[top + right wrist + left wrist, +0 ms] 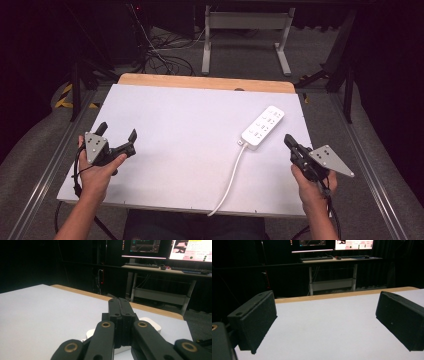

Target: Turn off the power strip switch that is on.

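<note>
A white power strip [263, 126] lies on the right half of the white tabletop [185, 120], slanting toward the far right, and its white cable [231, 177] runs back over the near edge. My right gripper [288, 140] is held just right of the strip's near end, jaws shut with nothing between them. In the right gripper view the closed jaws [120, 302] point over the strip [153, 325], which is partly hidden behind them. My left gripper [117, 131] hovers at the table's left side, open and empty; its two black pads [259, 320] stand wide apart over bare tabletop.
A wooden strip [200, 81] edges the far side of the table. Beyond it stand a white desk frame [245, 30] and tangled floor cables [160, 55]. Metal rails [50, 165] run along both sides. Monitors [190, 250] and a keyboard sit on a desk farther back.
</note>
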{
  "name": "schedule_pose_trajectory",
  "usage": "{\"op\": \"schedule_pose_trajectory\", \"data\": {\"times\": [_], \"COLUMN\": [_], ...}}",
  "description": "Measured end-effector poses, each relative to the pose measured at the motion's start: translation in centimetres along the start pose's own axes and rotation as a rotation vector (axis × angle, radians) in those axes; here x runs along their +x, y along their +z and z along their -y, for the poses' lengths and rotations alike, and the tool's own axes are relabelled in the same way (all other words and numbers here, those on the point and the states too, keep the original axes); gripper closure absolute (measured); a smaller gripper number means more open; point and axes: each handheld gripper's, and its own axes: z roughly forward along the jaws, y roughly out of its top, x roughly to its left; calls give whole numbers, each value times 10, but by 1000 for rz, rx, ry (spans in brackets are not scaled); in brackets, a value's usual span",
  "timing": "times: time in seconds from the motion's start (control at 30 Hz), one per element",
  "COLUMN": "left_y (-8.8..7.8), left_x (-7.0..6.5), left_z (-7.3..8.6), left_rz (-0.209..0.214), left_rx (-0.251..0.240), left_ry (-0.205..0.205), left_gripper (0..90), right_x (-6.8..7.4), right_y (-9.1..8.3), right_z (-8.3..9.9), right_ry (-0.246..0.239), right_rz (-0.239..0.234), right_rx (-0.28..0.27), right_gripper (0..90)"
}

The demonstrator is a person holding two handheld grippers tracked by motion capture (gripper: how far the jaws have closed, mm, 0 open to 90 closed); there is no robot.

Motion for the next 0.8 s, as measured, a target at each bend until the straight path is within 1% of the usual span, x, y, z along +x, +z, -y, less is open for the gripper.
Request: {"op": "schedule_pose_trajectory", "data": {"times": [0.03,0.07,0.1,0.13,0.17,0.2,0.23,0.27,0.3,0.37,0.4,0.43,0.47,0.5,0.53,0.57,0.6,0.63,0.67,0.7,0.73,0.77,0.8], "left_y": [-1,-2,-3,-3,-4,-4,-4,-4,-4,-4,-4,-4,-4,-5,-5,-5,-5,-5,-5,-5,-6,-6,-6], "left_x": [1,1,2,3,3,3,4,4,4,3,3,2,2,1,0,0,-1,-1,0,0,0,1,1], "left_z": [0,0,0,0,0,1,1,1,1,2,2,2,2,1,1,1,1,1,0,0,0,0,0], "left_rz": [-3,-8,-9,-14,-15,-16,-17,-17,-16,-16,-17,-17,-17,-11,-11,-9,-9,-11,-15,-15,-15,-14,-12], "left_rx": [0,0,-2,-1,-1,0,1,1,2,7,8,8,5,4,-1,-2,-3,-3,-6,-6,-9,-12,-10], "left_ry": [-3,-2,1,5,3,1,4,4,4,4,8,16,30,34,36,39,39,39,41,41,37,37,37], "left_gripper": [39,39,39,40,40,40,40,40,40,40,41,41,41,41,42,42,42,44,44,44,45,45,45], "right_x": [0,0,0,0,-1,-1,-2,-2,-2,-2,-1,-1,-1,-1,-3,-5,-5,-6,-9,-9,-12,-12,-13], "right_y": [5,8,8,14,18,18,27,32,32,42,47,58,58,63,73,78,78,83,91,91,98,98,102], "right_z": [-7,-10,-10,-18,-21,-21,-26,-28,-28,-30,-31,-30,-30,-31,-31,-32,-32,-32,-32,-32,-31,-31,-30], "right_ry": [-13,-12,-12,-5,2,2,23,36,36,55,62,69,69,78,101,112,112,126,156,156,178,178,185], "right_rz": [-3,-9,-9,-15,-16,-16,-31,-39,-39,-55,-61,-66,-66,-69,-72,-75,-75,-80,-81,-81,-80,-80,-80], "right_rx": [19,29,29,59,79,79,100,114,114,146,166,213,213,231,262,276,276,291,315,315,347,347,365], "right_gripper": [900,900,900,900,900,900,900,900,900,900,900,900,900,900,900,900,900,900,900,900,900,900,900]}}
